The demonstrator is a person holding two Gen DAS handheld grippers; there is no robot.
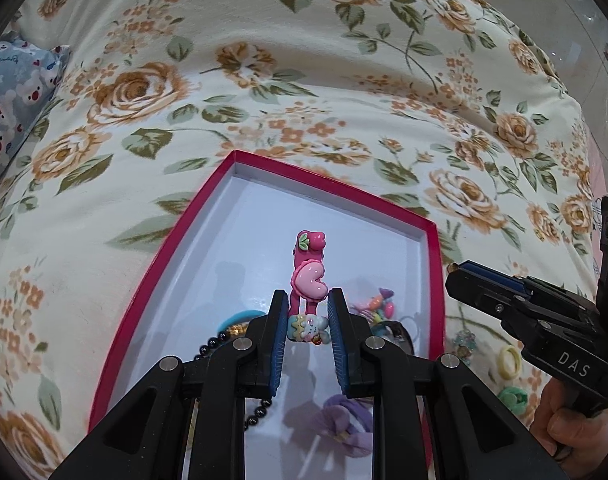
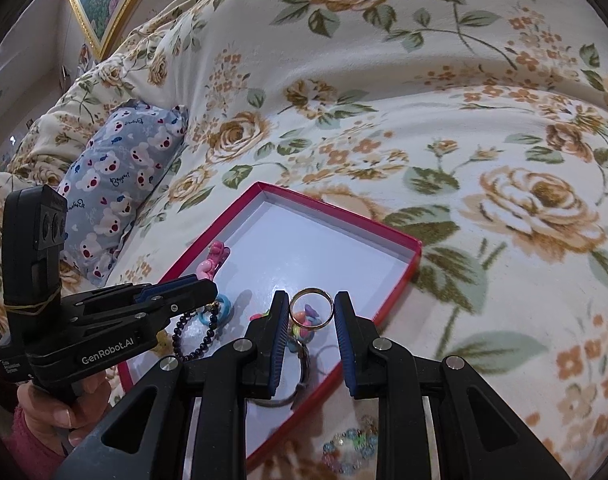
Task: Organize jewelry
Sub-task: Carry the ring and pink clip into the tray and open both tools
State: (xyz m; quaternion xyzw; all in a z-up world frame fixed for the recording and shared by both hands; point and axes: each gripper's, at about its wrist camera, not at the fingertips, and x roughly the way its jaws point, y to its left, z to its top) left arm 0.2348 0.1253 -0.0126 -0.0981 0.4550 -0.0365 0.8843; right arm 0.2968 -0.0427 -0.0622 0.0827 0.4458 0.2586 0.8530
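Two hand-held tools hang over a shallow red box with a pale lining, which lies on a bed under a flowered quilt.

Nearest in the left wrist view, the left tool is clamped on a pink hair clip. The pads pinch its lower end, where a small cartoon charm sits. The clip's long axis stands upright out of the tool, toward twelve o'clock, with a pink heart at mid-length and a leaf at the tip. The open floor of the box lies directly beyond and below it.

Nearest in the right wrist view, the right tool grips a thin gold ring by its two sides. The ring stands on edge, its hole facing the camera. It too hangs over the box, above the near right part.

Already inside the box, at the near end, lie a string of dark beads, a blue ring, a cluster of bright coloured pieces and a lilac fabric flower. The far half of the box, toward twelve o'clock, is bare.

Outside the box, at about four o'clock in the left view, a yellow ring and a green flower rest on the quilt. A clear bead bracelet lies just past the box's near right wall.

Both tools appear equally placed to let go; the clip probably needs laying flat along the box's length.
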